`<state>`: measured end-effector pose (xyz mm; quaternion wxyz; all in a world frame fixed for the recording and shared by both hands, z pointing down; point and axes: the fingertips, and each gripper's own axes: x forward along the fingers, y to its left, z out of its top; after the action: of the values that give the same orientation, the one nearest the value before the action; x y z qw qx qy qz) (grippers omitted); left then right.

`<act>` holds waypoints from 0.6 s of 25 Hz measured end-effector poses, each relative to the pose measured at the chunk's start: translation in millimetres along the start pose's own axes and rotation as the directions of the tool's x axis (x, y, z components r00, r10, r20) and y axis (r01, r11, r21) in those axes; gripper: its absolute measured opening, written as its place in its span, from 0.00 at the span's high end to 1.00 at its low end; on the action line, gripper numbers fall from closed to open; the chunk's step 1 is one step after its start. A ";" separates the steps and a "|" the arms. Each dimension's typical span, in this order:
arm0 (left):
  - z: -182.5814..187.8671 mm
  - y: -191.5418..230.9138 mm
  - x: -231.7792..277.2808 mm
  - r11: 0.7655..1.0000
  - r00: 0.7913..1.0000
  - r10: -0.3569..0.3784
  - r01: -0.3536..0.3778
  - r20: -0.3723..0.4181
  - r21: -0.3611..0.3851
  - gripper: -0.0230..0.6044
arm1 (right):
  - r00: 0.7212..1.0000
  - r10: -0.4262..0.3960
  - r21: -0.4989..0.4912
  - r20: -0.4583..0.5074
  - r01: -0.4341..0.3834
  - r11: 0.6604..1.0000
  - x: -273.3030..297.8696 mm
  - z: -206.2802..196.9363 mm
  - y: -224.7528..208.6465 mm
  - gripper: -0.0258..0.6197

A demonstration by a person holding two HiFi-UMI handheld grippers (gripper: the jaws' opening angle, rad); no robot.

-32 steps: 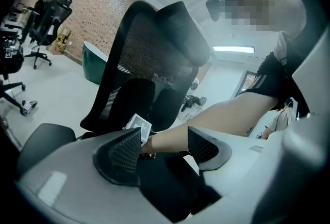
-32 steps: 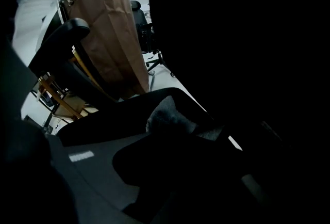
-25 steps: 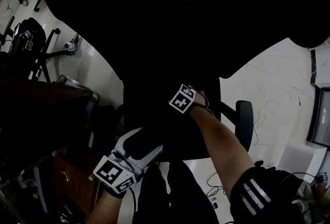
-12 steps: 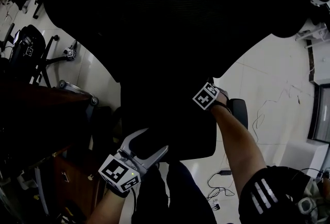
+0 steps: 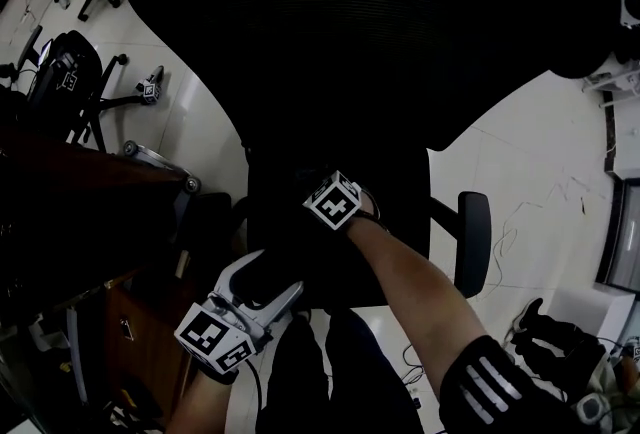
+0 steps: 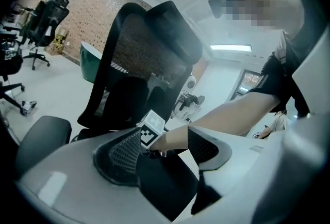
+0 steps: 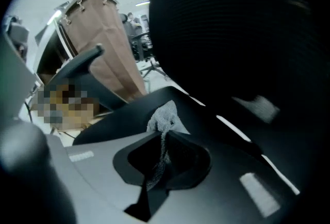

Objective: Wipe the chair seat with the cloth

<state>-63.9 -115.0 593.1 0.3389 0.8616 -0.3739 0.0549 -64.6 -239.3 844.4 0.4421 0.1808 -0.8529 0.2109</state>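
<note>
Since half a second ago the right gripper (image 7: 162, 157) has swung from the right side of the chair seat (image 5: 400, 217) back to its middle, as its marker cube (image 5: 333, 201) shows in the head view. That reads as a return stroke, so the wiping looks to be well under way rather than beginning.

Nearest, at the seat's front edge, the left gripper (image 5: 268, 277) has barely shifted. Its fingers (image 6: 122, 152) stand wide apart with nothing held; only the seat's dark front and the other gripper's cube show through the gap. It seems to be idling or steadying the chair, though contact with the seat cannot be confirmed.

Further in, over the seat's middle, the right gripper's fingers are closed on the cloth (image 7: 164, 116), a pale grey knitted piece pinched in a thin fold, with a bunch spilling out ahead onto the seat's surface.

Beyond the seat's rear rises the black mesh backrest (image 5: 400, 32). Strokes toward the seat's left side and rear probably remain.
</note>
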 end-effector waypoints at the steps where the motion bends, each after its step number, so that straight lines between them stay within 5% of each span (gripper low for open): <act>1: -1.8 3.3 -4.3 1.000 1.000 0.011 -0.011 0.002 -0.003 0.47 | 1.000 0.024 -0.014 -0.001 -0.024 1.000 9.9 8.1 15.5 0.91; 8: -16.3 17.2 -22.0 0.998 0.999 0.053 -0.053 0.002 -0.029 0.47 | 0.992 0.093 -0.035 -0.089 -0.096 0.995 53.5 0.8 55.4 0.91; 15: -23.6 9.9 -13.7 0.999 1.000 0.020 -0.020 -0.011 -0.041 0.47 | 0.980 0.004 -0.065 -0.201 -0.017 0.998 25.0 -76.0 17.1 0.91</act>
<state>-76.6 -96.8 611.8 0.3581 0.8503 -0.3818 0.0549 -35.1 -188.4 901.2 0.5304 0.1393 -0.8115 0.2018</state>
